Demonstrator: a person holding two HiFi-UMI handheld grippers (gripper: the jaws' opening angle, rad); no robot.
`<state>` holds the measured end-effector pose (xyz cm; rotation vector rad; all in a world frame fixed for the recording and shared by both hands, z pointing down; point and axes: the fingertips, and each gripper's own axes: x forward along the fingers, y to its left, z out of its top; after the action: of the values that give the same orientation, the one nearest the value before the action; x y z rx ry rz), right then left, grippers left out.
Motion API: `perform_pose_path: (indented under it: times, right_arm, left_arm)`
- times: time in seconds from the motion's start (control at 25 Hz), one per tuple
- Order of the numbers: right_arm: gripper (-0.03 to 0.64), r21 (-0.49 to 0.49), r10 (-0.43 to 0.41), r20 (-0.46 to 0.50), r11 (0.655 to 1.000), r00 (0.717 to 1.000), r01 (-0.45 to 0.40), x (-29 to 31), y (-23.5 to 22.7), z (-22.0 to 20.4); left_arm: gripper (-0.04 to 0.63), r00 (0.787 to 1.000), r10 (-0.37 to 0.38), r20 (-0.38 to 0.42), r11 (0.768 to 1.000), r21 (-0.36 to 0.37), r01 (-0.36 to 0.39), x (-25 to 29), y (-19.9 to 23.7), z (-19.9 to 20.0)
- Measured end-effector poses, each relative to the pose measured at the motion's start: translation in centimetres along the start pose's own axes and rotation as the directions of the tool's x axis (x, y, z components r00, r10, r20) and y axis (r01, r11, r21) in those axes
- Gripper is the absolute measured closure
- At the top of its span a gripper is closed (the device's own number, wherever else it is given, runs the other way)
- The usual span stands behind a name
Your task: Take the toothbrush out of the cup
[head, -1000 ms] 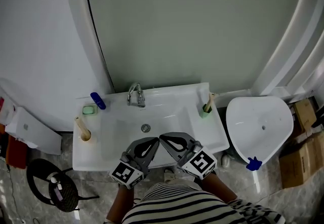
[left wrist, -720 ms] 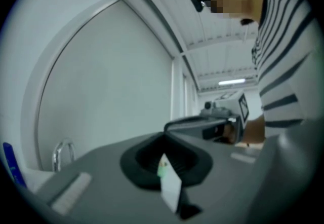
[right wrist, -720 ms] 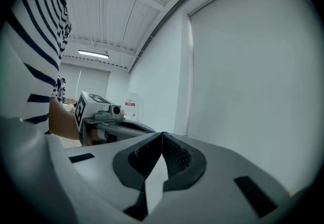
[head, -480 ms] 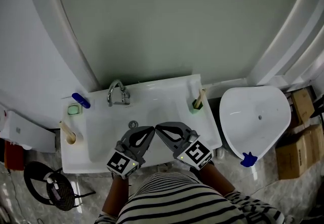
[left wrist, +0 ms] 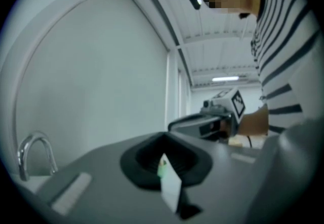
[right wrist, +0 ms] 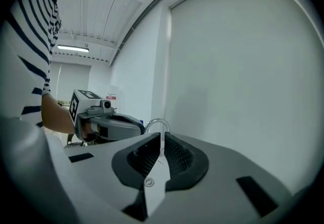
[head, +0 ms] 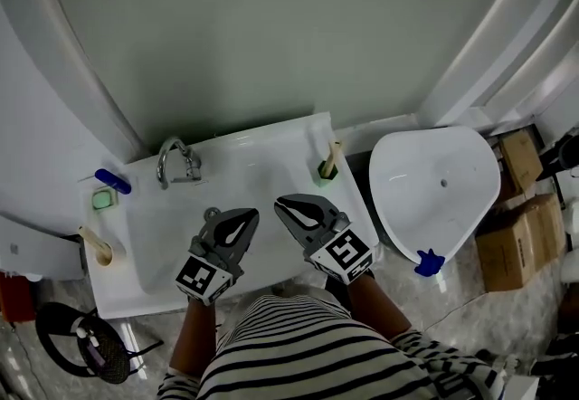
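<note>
Two grippers held over a white sink

The left gripper (head: 251, 214) and the right gripper (head: 280, 203) are side by side above the sink (head: 271, 163), tips near each other, each with its jaws together. A toothbrush (head: 334, 156) stands tilted in a green cup (head: 324, 176) at the sink's back right corner. The tap (head: 174, 158) is at the back left. A striped shirt (head: 298, 353) fills the bottom.

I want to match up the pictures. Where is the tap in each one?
Head view: tap at the back edge of the sink, left of middle.
Left gripper view: tap at the lower left edge.
Right gripper view: tap in the middle, just above the right claw.
Shared landmark: the big grey panel behind the sink shows in all three.
</note>
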<state>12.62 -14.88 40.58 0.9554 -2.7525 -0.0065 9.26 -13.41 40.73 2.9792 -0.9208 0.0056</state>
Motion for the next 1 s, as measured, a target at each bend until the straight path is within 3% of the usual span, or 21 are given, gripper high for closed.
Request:
perform_pose_path:
  times: [0.32,0.52,1.0]
  right_arm:
    - [0.607,0.031,-0.127,-0.057,0.991,0.99,0.129,-0.4,-4.8,-2.5]
    - [0.607,0.038,-0.176,-0.102,0.983,0.979,0.181,-0.4,-6.6,-4.4]
    - [0.607,0.059,-0.193,-0.133,0.978,0.972,0.202,0.6,-6.7,-5.1]
  left_arm:
    - [0.588,0.998,-0.06,-0.019,0.998,0.009,0.06,2.6,1.2,-1.9]
    - [0.589,0.997,-0.07,-0.023,0.997,-0.034,0.069,3.8,2.1,-3.1]
    - [0.589,0.995,-0.088,-0.039,0.994,-0.07,0.085,3.5,3.1,-4.0]
